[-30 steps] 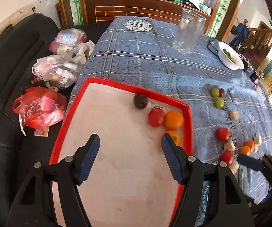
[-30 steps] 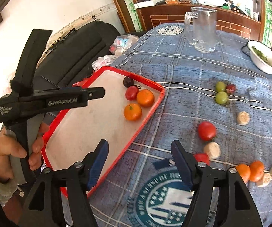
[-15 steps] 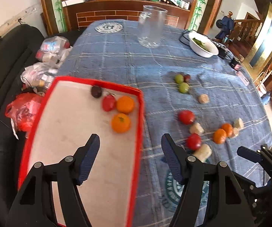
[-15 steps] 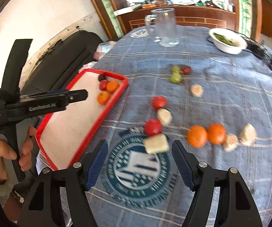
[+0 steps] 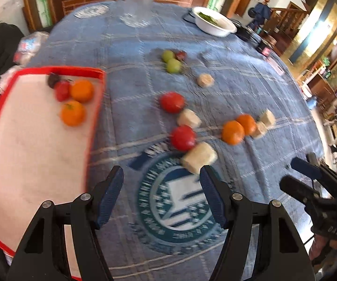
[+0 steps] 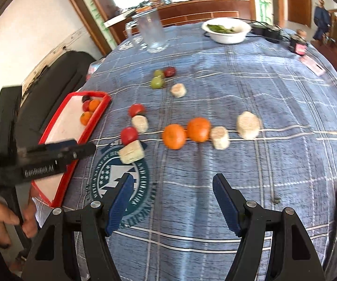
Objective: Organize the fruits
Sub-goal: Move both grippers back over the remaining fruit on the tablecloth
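Your left gripper [image 5: 161, 194] hangs above the table [image 5: 250, 89] with its jaws spread and nothing between them, over the round teal emblem [image 5: 175, 201] printed on the blue plaid cloth. Your right gripper [image 6: 172, 201] is likewise spread and empty, poised over bare cloth just right of that emblem. The red tray [image 5: 93, 107] sits at the table's left edge and holds four fruits in its far corner: two oranges [image 5: 82, 91], a red tomato [image 5: 62, 90] and a dark round fruit [image 5: 52, 79], clustered together. The rest lies loose on the cloth, apart from the tray. Nearest your left gripper is a pale banana chunk [image 5: 199, 158] touching a red tomato [image 5: 183, 138]; just beyond them are another banana chunk [image 5: 189, 118] and a second red tomato [image 5: 172, 102]. To the right, two oranges [image 6: 174, 136] sit side by side, with two more pale chunks [image 6: 220, 137] continuing the row. Farther back you have two green fruits [image 6: 156, 82] beside a small dark red one [image 6: 170, 72], and a lone pale slice [image 6: 178, 90] near them. A glass pitcher [image 6: 151, 31] and a white bowl [image 6: 227, 36] of greens stand at the far side of the table. In the right wrist view your left hand [image 6: 9, 213] grips its tool's handle at the lower left, over the tray's near end.
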A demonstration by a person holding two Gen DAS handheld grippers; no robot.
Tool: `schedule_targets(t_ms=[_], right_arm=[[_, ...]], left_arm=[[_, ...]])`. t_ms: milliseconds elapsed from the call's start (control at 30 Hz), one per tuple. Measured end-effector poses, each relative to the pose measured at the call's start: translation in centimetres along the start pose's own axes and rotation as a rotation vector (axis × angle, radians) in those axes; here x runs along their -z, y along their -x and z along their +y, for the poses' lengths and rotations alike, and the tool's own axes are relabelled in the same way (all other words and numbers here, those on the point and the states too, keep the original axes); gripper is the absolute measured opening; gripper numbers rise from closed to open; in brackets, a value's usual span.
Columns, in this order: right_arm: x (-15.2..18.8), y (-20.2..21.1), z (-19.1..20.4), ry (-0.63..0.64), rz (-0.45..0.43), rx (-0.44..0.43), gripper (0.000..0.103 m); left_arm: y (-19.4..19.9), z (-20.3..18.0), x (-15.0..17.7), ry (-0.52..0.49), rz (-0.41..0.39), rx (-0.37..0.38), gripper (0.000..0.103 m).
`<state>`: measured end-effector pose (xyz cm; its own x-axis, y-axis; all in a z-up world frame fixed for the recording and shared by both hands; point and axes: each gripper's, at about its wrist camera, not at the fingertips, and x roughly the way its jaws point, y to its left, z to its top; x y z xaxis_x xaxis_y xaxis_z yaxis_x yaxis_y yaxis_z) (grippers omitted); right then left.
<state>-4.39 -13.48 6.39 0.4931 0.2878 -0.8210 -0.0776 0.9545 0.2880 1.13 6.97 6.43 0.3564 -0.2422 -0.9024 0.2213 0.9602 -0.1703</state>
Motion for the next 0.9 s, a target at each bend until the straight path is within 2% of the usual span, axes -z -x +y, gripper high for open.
schedule_targets(t_ms=[200, 500, 600, 767, 900], right_arm=[[0.1, 0.2, -1.4, -0.014, -0.003, 0.025, 0.072], [-0.2, 0.0, -3.7, -0.041, 0.006, 0.036, 0.070], [-0.7, 0.0, -4.3, -0.029, 0.003, 0.044, 0.061], [-2.2, -0.9, -6.0, 0.029, 0.014, 0.102, 0.055], [-2.8, -2.1, -8.1, -0.014, 0.042, 0.107, 0.049]], left_arm=[[-1.6, -2.6, 0.4, -0.006, 0.061, 0.064, 0.067], [-2.6, -3.3, 0.2, 0.027, 0.079, 0.059, 0.067], [-2.7, -3.2, 0.0, 0.045, 0.075, 0.057, 0.067], [-3.0, -3.2, -0.3, 0.087, 0.067, 0.053, 0.067], [-3.1, -3.3, -0.3, 0.113, 0.063, 0.044, 0.067]])
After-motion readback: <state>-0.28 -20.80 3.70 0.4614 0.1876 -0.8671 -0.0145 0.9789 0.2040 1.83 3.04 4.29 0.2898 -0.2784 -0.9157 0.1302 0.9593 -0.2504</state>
